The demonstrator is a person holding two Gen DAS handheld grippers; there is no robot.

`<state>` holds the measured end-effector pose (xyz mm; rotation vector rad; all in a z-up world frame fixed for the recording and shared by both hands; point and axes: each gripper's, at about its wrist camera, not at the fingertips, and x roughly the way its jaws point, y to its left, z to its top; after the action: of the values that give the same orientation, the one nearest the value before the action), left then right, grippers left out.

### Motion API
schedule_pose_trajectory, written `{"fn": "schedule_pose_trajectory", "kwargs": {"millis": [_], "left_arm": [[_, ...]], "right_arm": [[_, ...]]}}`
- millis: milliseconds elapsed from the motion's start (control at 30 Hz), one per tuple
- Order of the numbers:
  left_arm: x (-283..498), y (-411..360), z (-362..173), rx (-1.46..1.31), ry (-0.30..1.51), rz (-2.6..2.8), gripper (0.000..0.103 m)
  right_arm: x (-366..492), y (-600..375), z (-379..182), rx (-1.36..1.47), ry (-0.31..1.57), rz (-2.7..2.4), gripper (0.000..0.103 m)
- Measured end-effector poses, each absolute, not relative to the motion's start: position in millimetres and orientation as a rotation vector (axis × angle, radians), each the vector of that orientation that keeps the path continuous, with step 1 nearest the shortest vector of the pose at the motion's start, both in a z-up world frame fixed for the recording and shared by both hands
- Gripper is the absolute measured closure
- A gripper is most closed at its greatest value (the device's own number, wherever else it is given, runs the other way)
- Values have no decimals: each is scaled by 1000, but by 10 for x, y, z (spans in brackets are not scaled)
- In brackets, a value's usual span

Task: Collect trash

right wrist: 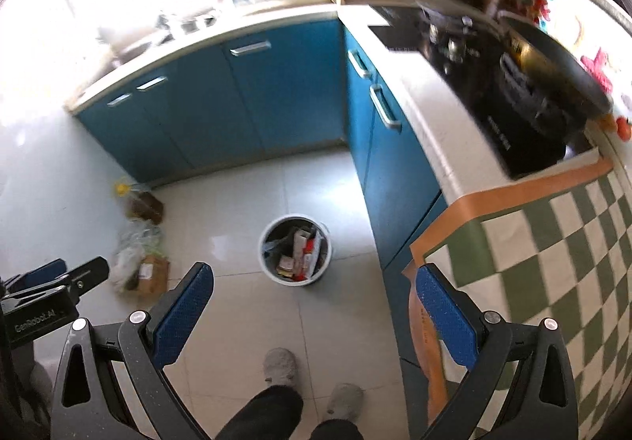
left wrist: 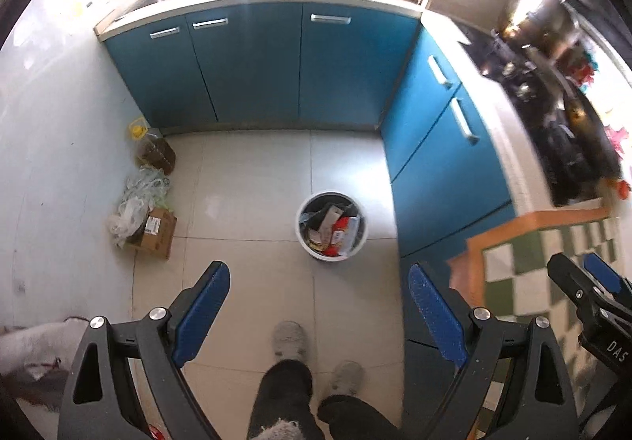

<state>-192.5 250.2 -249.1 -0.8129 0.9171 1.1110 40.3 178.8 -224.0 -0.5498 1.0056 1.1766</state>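
A white trash bin (left wrist: 331,226) stands on the tiled floor, filled with wrappers and cartons; it also shows in the right wrist view (right wrist: 295,255). My left gripper (left wrist: 318,305) is open and empty, held high above the floor, nearer to me than the bin. My right gripper (right wrist: 314,305) is open and empty, also high above the floor, beside the counter edge. The right gripper shows at the right edge of the left wrist view (left wrist: 592,294); the left gripper shows at the left edge of the right wrist view (right wrist: 59,282).
Blue cabinets (left wrist: 276,64) line the back and right. A cardboard box (left wrist: 156,232), plastic bags (left wrist: 138,199) and an oil jug (left wrist: 152,149) sit by the left wall. A checkered cloth (right wrist: 553,262) covers the right counter beside a stove (right wrist: 513,84). My feet (left wrist: 290,339) are below.
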Motion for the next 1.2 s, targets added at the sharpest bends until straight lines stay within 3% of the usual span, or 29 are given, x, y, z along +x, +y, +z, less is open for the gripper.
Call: {"fn": "schedule_pose_trajectory", "kwargs": {"millis": [333,433,1200], "left_arm": [[-1888,1764,-1799,-875,801,1014,10],[-1935,1641,-1643,-884,759,999,0],[-2246,1337,-1462,-892,700,1043,0]], "right_arm": [[402,1115,-1450,-545,993,1350,0],[388,1011,-1335,-537,1016,1387,0],[183,815,-1252,-536,1042,1443,0]]}}
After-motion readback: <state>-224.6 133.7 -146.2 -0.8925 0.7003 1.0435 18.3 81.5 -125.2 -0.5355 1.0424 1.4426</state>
